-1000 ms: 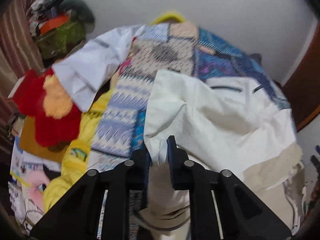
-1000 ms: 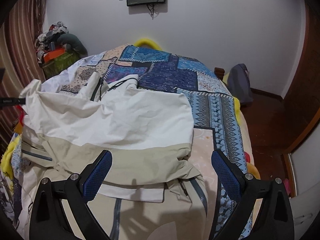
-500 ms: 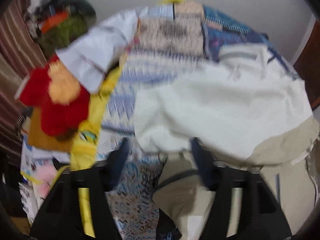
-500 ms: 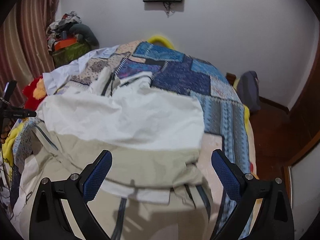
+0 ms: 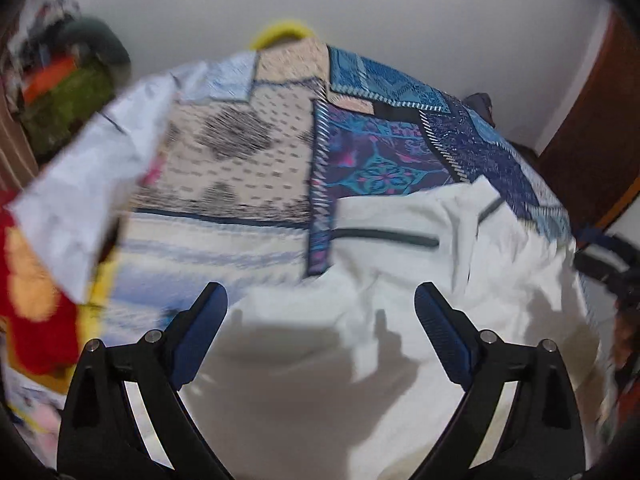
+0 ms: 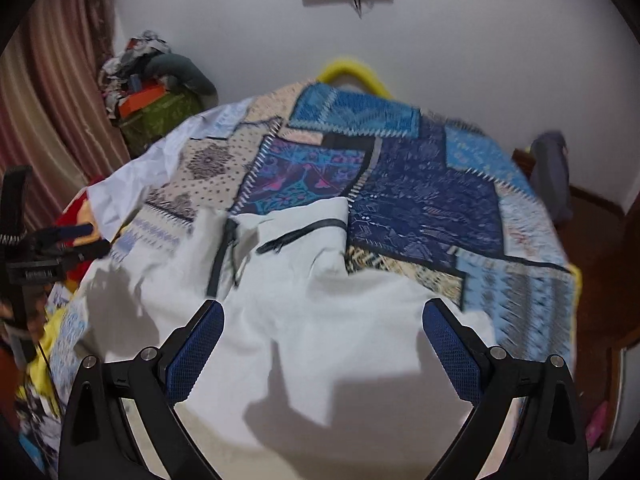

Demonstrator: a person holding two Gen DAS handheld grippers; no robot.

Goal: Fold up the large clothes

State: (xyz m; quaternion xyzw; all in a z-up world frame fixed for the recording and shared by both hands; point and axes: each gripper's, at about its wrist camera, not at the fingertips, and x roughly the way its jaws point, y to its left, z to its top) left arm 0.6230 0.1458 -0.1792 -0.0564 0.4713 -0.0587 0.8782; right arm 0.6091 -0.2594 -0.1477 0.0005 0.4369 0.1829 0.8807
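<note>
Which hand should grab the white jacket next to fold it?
Probably the right. Its tongs are wide open over the white jacket, empty, in a sharper view. The left tongs are only now opening, empty too.

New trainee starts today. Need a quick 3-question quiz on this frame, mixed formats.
1. True or false: the left claw is clamped on the white jacket.
2. What lies under the jacket? A) bare floor B) patchwork bedspread C) wooden table
3. Fill in: the jacket's dark ___ shows near its far edge.

Key: 1 false, its jaws are opening with no cloth pinched; 2 B; 3 zipper.
</note>
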